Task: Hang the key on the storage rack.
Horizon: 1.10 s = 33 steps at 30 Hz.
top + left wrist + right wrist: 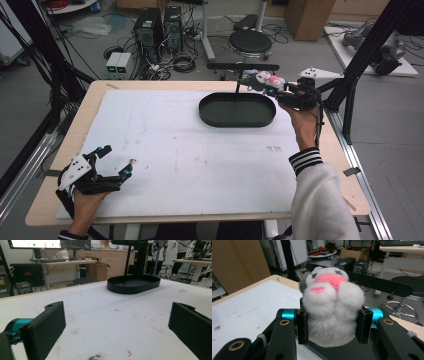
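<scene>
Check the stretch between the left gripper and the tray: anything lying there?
Nothing. In the left gripper view, bare, stained white mat runs from the open left gripper to the tray; the high view agrees.

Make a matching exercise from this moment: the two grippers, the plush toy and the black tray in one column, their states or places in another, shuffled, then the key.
1. left gripper
2. right gripper
3. plush toy
4. black tray

A. sits on the white mat, nothing in it
B. clamped between two jaws, in the air
C. open, low over the mat's near left corner
D. shut, raised beside the tray's far right rim

Pairs: 1-C, 2-D, 3-B, 4-A
</scene>
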{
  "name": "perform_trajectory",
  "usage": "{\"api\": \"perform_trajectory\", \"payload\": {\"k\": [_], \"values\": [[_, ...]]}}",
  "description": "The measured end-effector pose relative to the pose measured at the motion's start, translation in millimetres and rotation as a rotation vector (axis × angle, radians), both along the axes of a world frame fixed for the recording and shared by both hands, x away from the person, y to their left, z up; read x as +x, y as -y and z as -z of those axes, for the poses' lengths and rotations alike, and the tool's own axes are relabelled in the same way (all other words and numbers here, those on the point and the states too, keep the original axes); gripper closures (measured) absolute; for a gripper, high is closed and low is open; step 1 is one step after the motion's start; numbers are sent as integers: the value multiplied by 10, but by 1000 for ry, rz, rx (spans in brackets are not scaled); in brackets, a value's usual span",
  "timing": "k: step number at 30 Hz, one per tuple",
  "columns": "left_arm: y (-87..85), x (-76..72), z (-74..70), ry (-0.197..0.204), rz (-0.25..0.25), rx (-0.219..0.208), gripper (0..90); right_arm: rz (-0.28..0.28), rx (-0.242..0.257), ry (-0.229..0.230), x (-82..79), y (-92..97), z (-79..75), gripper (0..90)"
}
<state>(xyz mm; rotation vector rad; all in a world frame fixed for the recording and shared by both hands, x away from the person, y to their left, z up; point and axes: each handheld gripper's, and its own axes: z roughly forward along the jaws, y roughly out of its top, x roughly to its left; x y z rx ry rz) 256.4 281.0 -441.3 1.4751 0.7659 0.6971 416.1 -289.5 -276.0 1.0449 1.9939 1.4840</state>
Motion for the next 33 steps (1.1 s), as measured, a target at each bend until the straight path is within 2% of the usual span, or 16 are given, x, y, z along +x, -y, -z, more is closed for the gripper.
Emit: {"api": "perform_trajectory", "payload": {"k": [8, 10, 16, 26, 33], "values": [[-27, -37, 88, 6, -24, -6, 17, 46, 2, 21, 67, -2, 4, 559], [-34, -50, 101, 16, -30, -20, 17, 61, 2, 33, 90, -12, 0, 559], [-28, -56, 102, 23, -40, -5, 17, 100, 0, 43, 158, -31, -38, 559], [-20, -63, 107, 28, -48, -2, 18, 141, 8, 43, 270, -19, -48, 560], [-28, -59, 107, 25, -34, -4, 17, 146, 34, 31, 332, -27, -7, 559]]}}
